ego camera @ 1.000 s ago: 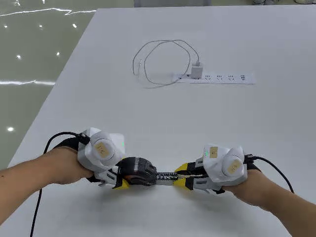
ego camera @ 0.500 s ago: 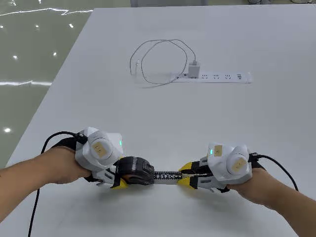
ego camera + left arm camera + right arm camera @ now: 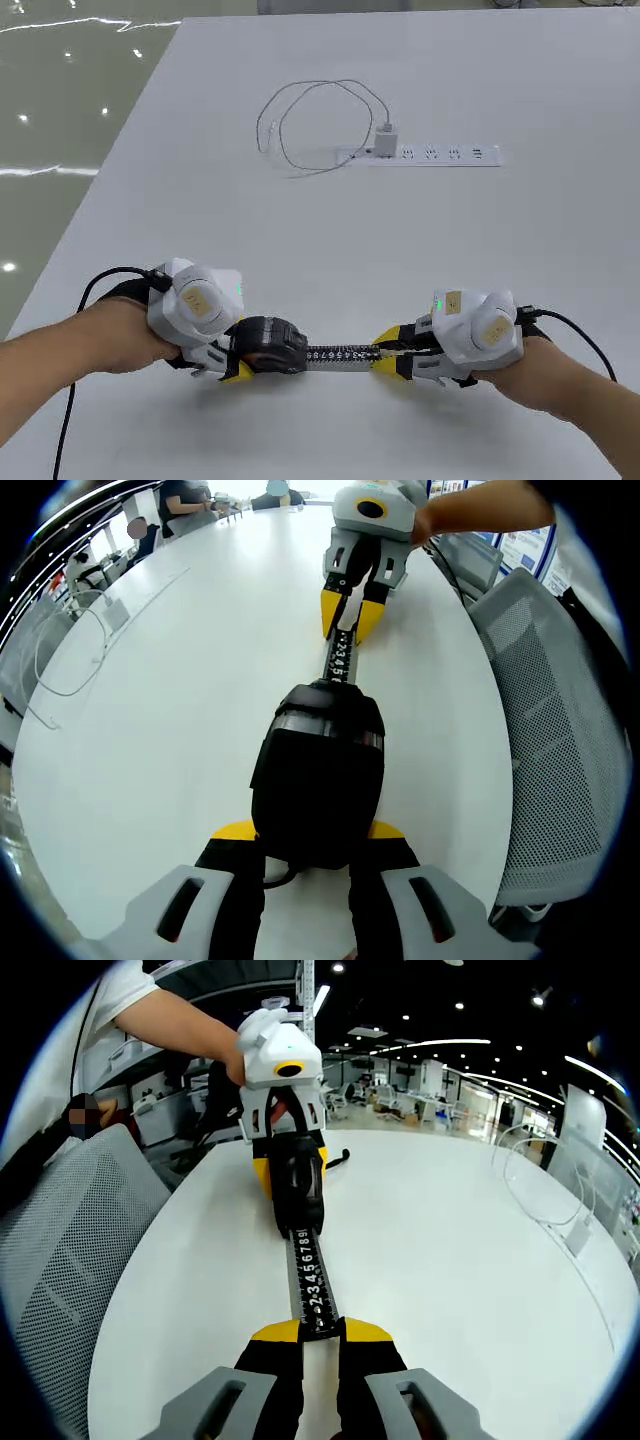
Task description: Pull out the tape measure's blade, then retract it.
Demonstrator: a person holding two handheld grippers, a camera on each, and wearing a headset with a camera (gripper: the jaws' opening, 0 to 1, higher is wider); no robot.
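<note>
The right gripper (image 3: 386, 352) has drawn further off toward 3 o'clock than a second ago, and more of the blade (image 3: 340, 355) now shows between it and the tape measure case (image 3: 268, 346). All of this sits on the white table (image 3: 420, 240), close to its 6 o'clock edge. Well away toward 12 o'clock lies a white power strip (image 3: 430, 155), with a looped cable (image 3: 300, 120) on its 9 o'clock side. The left gripper (image 3: 243, 358) comes at the black case from 9 o'clock, its fingers closed around the body. The right gripper's fingers are pinched narrow on the blade's end. The blade runs straight and low over the table, numbers up. A small white charger (image 3: 386, 138) is plugged into the strip's 9 o'clock end.
</note>
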